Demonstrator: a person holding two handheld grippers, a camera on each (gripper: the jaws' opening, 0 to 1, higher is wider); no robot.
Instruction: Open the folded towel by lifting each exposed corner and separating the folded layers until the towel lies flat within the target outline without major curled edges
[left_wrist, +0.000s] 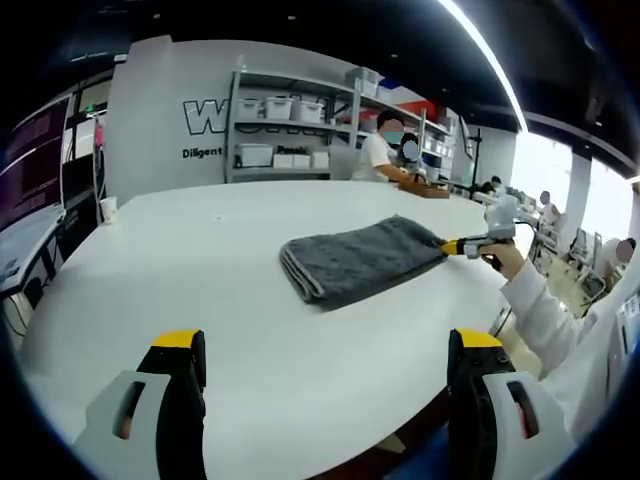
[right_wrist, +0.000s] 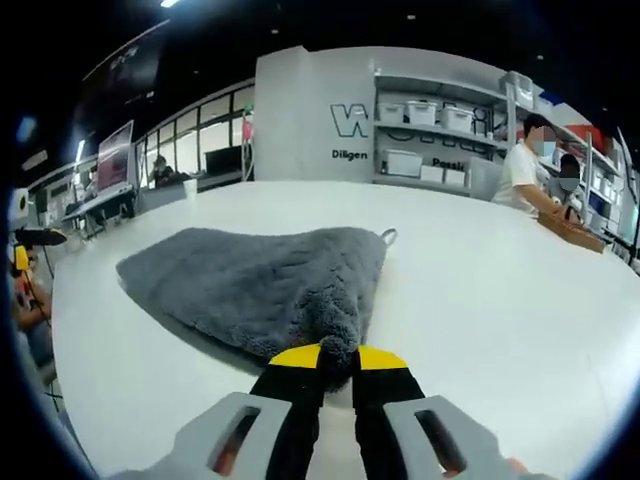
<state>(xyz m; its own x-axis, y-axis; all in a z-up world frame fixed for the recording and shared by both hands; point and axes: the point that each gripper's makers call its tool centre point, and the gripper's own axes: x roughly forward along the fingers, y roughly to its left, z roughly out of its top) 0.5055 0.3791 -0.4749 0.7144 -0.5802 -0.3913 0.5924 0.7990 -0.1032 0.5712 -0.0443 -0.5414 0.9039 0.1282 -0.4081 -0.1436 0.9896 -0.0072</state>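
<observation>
Right gripper (right_wrist: 337, 357) has its yellow-tipped jaws pinched together on a corner of the folded grey towel (right_wrist: 262, 283), which lies on the white table (right_wrist: 480, 300) with a small hanging loop (right_wrist: 388, 236) at its far edge. Seen from the left gripper view, the towel (left_wrist: 358, 258) rests toward the right side of the table (left_wrist: 200, 260). Nearer, the left gripper (left_wrist: 325, 355) hangs over bare tabletop with its jaws wide apart and nothing between them.

Folded grey towel (right_wrist: 260, 285) lies on the white table (right_wrist: 500, 300), one corner lifted.
</observation>
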